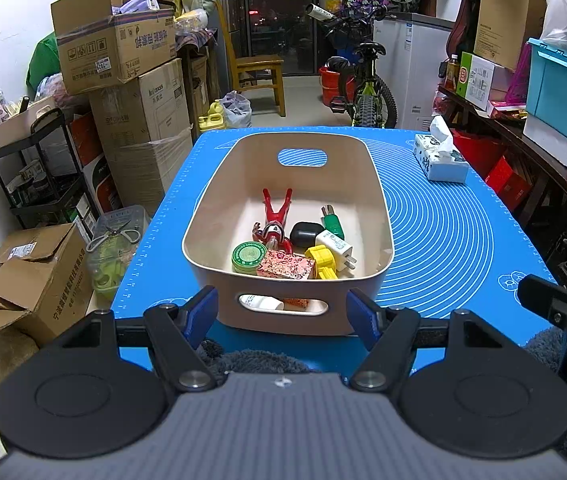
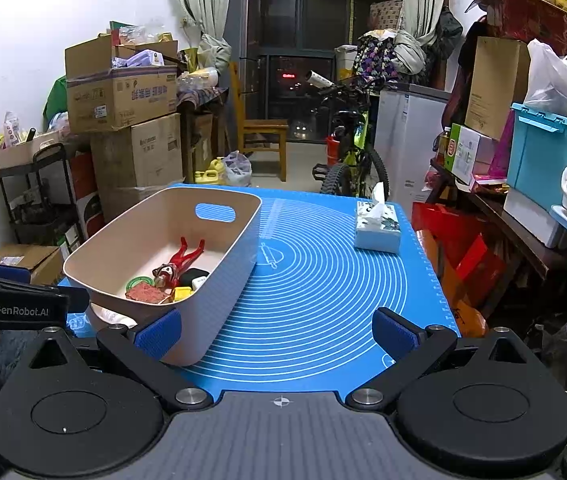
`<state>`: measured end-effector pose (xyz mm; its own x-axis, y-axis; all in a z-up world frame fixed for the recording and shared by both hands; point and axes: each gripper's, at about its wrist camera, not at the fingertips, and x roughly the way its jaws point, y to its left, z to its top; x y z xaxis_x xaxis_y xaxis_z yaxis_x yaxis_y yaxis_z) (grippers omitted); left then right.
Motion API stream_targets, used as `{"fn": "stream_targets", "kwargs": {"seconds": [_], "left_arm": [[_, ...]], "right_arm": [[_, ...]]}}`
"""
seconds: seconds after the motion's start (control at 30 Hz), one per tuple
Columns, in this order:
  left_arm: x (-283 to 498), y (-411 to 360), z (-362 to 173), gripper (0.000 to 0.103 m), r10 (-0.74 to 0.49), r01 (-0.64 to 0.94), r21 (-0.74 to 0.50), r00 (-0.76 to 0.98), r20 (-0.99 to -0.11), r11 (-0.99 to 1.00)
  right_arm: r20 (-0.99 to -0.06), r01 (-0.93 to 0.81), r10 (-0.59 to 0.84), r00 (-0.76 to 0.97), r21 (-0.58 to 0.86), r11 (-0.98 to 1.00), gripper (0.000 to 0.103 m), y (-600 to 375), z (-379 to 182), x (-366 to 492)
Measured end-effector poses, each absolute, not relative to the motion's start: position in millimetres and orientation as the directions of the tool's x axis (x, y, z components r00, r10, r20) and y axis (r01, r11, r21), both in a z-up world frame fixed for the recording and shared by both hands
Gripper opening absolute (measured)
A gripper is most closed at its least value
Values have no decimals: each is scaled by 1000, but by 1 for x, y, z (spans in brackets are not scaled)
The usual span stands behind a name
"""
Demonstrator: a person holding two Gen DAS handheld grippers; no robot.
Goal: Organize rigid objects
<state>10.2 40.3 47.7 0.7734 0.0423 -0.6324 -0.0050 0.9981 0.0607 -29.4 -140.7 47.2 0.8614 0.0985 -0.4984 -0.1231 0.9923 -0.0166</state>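
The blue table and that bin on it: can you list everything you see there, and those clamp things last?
bin: one, beige, on the mat's left part
mat: one, blue with white rings, covering the table
toy figure: one, red, lying in the bin
round tin: one, green, in the bin's near left
patterned box: one, red, beside the tin
black case: one, black, mid bin
charger plug: one, white, in the bin's right
green plug: one, green, behind the charger
yellow block: one, yellow, near wall of the bin
tissue box: one, white with green print, far right of the mat
left gripper: open, before the bin's near wall
right gripper: open, over bare mat
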Motion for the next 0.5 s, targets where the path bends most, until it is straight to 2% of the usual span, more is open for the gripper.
{"fn": "stream_targets", "kwargs": {"seconds": [0.5], "left_arm": [[10,40,48,72,44,-6,62,773,-632,998]], "right_arm": [[-501,-121,97,860,-16,993,101,-145,47,-30]]}}
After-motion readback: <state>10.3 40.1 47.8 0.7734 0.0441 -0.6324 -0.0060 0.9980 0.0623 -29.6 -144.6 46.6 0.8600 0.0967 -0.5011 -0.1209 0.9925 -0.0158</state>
